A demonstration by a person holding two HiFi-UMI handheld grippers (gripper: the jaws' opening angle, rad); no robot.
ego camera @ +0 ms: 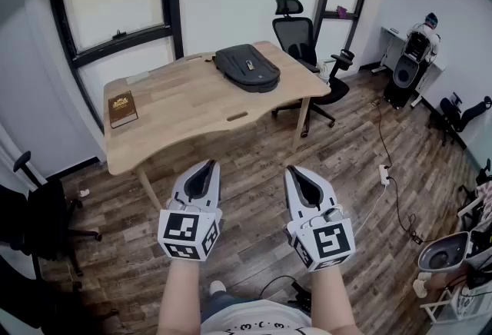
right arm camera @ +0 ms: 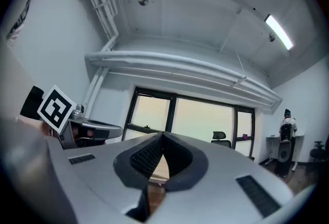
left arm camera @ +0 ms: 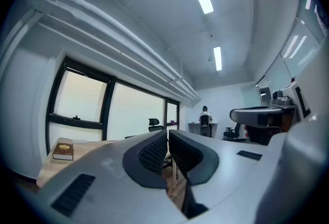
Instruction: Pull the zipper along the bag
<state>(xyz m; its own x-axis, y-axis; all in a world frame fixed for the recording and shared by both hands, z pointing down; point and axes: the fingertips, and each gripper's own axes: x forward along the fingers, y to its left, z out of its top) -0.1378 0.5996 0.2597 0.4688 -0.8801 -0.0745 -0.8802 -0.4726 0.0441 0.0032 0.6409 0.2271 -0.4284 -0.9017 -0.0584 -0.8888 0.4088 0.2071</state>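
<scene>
An office with a plank floor and black-framed windows fills the head view, and a pale wooden desk [ego camera: 192, 99] stands against the window wall, well ahead of the person. At its left end lies a brown book [ego camera: 122, 108]. It has gilt lettering on the cover, too small to read. Further right on the desk, near the far edge, rests the dark bag [ego camera: 247, 67], lying flat, probably so that its zipper can be worked from above. No brand or label can be made out on it. A black office chair [ego camera: 304, 40] stands behind the desk's right corner, and a white power strip [ego camera: 383, 174] lies on the floor to the right.

Both tools hang over bare floor, well short of the desk, so the task does not look to have begun. The left gripper [ego camera: 207, 166] points level toward the desk. In the left gripper view its ribbed pads [left arm camera: 154, 153] are drawn together with only a sliver between them and nothing held. The right gripper [ego camera: 293, 171] is held the same way just beside it. In the right gripper view its jaws meet at the tips, also empty. I judge this a carrying pose, jaws shut and forearms forward, before the walk up to the bag. The cubes carry only black-and-white square markers, no words. Print on the person's shirt at the bottom edge is illegible.
</scene>
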